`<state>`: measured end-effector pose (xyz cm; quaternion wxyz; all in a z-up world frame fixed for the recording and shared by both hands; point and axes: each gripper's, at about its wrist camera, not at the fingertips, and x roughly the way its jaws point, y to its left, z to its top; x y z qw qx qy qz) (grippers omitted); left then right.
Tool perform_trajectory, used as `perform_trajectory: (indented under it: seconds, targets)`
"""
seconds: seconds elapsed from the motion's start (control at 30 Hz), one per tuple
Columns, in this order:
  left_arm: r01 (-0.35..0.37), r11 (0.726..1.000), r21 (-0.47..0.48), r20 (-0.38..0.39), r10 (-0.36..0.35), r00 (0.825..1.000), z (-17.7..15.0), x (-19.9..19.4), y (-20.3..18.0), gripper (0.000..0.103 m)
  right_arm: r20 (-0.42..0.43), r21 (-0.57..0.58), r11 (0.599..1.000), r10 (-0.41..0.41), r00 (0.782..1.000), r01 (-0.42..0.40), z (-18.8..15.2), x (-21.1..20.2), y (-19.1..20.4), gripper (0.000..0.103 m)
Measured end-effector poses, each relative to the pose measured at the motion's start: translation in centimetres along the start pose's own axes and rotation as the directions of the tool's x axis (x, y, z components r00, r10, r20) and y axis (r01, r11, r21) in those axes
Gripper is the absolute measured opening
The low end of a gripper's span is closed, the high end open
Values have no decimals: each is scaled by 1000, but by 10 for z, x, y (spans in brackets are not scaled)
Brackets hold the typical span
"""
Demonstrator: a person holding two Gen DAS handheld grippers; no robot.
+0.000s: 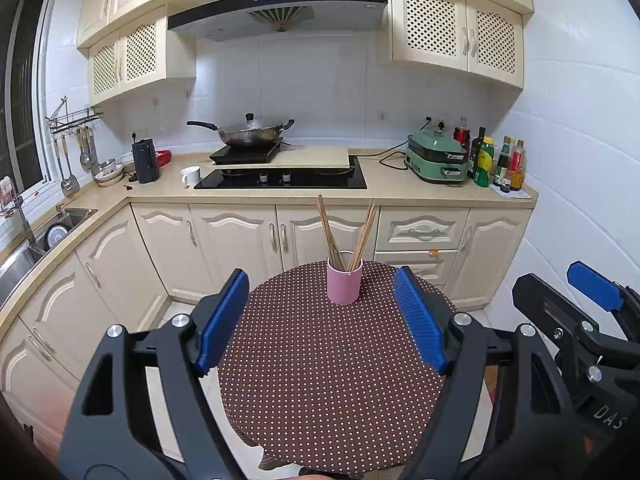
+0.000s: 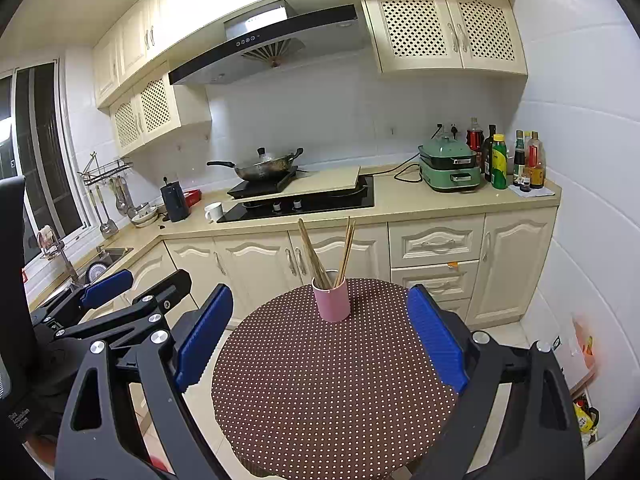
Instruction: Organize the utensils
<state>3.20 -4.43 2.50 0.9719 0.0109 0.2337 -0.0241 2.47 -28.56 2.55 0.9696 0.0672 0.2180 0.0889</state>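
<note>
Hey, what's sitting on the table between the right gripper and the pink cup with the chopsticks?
Nothing. In the right wrist view only bare dotted tablecloth lies between the open right gripper and the pink cup holding the chopsticks.

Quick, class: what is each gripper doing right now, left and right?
Left gripper: open, holding nothing, above the brown dotted round table.
Right gripper: open, holding nothing; the pink cylindrical cup of wooden chopsticks stands untouched beyond it.

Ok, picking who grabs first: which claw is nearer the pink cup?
Right, narrowly. Right claw faces the pink cup almost head-on across the table; left claw sits alongside, offset left. Both open.
</note>
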Motion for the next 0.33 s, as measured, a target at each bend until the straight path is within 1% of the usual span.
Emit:
perform_trajectory:
  seconds: [0.33]
  targets:
    - [5, 1000, -3, -9, -5, 1000, 2, 1, 0, 74, -2, 0, 1000, -1, 1000, 1, 0, 1, 0, 85]
